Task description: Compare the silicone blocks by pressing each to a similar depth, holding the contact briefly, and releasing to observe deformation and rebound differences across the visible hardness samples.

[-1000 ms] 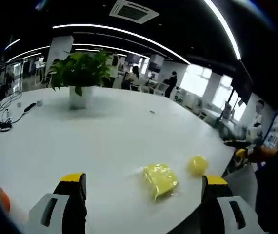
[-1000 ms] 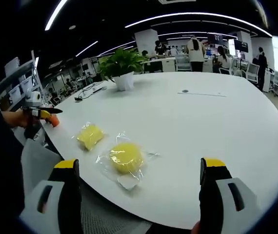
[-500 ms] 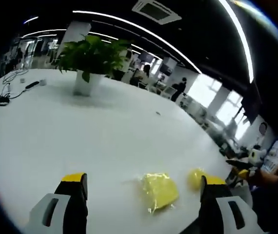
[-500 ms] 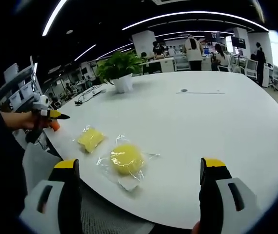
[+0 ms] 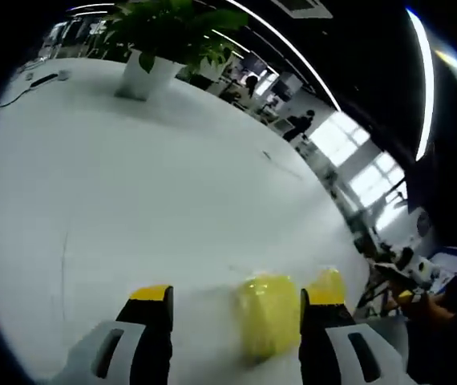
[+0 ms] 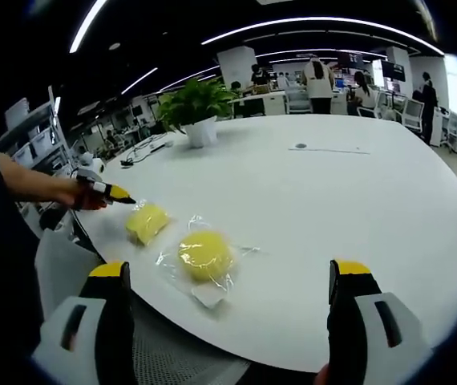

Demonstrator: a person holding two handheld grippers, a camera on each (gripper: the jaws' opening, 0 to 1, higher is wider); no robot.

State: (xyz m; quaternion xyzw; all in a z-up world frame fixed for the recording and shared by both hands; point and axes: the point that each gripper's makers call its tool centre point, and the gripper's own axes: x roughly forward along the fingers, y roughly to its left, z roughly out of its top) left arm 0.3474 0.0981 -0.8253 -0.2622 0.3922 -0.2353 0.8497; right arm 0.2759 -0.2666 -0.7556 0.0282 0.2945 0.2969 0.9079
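A big white table (image 6: 357, 208) in an open office. My left gripper (image 5: 236, 309) is wide open, holding nothing, the square yellow block (image 5: 267, 321) between its jaws. My right gripper (image 6: 232, 281) hangs open and empty near the round yellow block (image 6: 204, 255). Both sit in slippery plastic wrap; they look soft and light, so I'd press their flat tops.

From my left gripper view the square block (image 5: 266, 325) is smeared by blur, and the right jaw hides most of the round block (image 5: 325, 286) behind it.
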